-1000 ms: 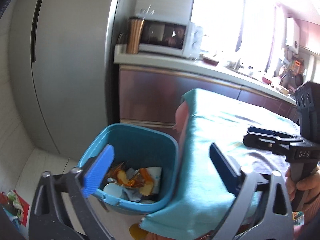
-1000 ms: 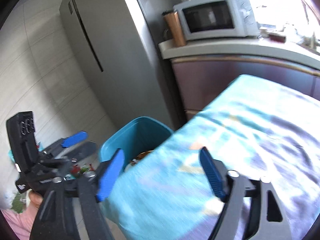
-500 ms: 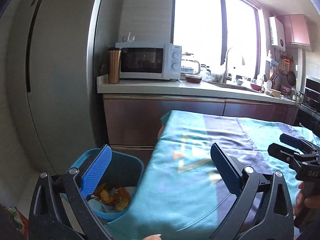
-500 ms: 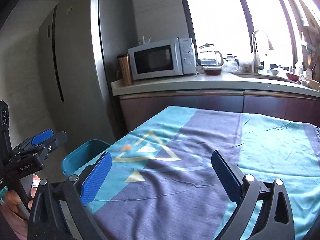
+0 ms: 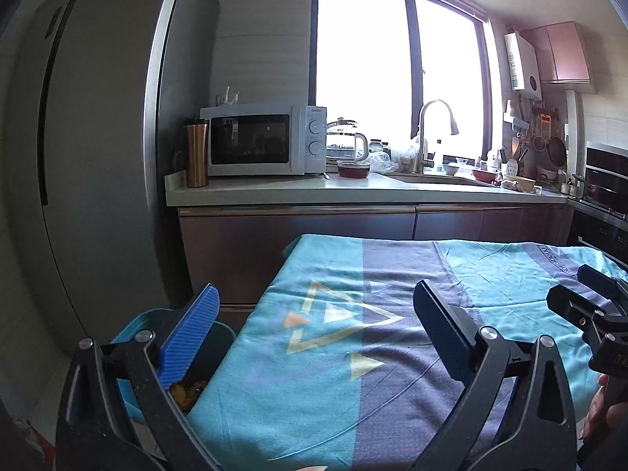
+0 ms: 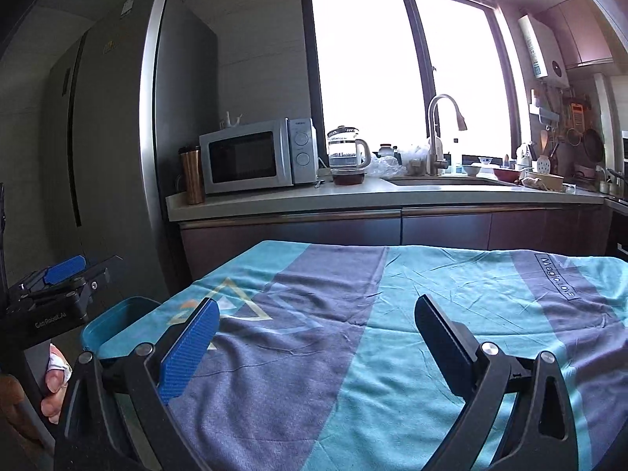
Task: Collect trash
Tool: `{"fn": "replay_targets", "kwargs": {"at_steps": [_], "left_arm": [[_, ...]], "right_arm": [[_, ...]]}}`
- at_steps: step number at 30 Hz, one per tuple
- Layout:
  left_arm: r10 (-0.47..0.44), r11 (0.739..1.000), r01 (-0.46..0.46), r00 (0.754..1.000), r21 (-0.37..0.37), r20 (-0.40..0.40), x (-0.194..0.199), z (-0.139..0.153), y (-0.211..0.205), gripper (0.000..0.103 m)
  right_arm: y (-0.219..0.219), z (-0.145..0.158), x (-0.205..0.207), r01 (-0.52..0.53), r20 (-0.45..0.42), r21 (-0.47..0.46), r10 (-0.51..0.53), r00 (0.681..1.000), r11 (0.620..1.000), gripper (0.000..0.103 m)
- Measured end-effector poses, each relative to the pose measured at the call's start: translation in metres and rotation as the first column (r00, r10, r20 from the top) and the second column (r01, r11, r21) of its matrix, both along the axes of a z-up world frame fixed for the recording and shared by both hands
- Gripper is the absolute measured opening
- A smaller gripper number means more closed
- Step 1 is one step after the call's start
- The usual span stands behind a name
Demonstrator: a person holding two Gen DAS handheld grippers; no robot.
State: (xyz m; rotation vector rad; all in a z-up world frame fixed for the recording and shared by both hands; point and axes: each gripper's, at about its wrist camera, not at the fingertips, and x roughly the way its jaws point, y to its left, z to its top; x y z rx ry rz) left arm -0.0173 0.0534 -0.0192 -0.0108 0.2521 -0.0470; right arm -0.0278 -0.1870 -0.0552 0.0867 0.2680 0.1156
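Observation:
A blue trash bin (image 5: 135,324) stands on the floor at the table's left end, with orange scraps (image 5: 184,388) showing inside; its rim (image 6: 117,316) also shows in the right wrist view. My left gripper (image 5: 314,329) hangs open over the table's left edge, nothing between its fingers. My right gripper (image 6: 314,337) is open above the cloth, also empty. Each gripper shows in the other's view: the right gripper (image 5: 588,306) at the right edge, the left gripper (image 6: 62,278) at the far left. I see no loose trash on the cloth.
A teal and purple cloth (image 6: 392,333) covers the table. Behind it runs a kitchen counter (image 5: 353,192) with a microwave (image 5: 263,139), a copper tumbler (image 5: 196,153), a kettle (image 6: 347,151) and a sink tap (image 6: 439,133). A tall grey fridge (image 5: 86,157) stands at the left.
Both views swung from the bin up and right onto the table and counter. The bin slid to the lower left and is mostly hidden. Both grippers stayed open and empty.

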Motion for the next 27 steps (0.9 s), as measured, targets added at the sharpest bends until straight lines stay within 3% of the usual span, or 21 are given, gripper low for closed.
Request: {"fn": "replay_targets", "kwargs": {"at_steps": [27], "left_arm": [[0.025, 0.999, -0.027, 0.998, 0.031, 0.055, -0.008, 0.002, -0.009, 0.097]], "right_arm": [[-0.011, 0.004, -0.013, 0.049, 0.03, 0.0, -0.049, 0.998, 0.999, 0.096]]}}
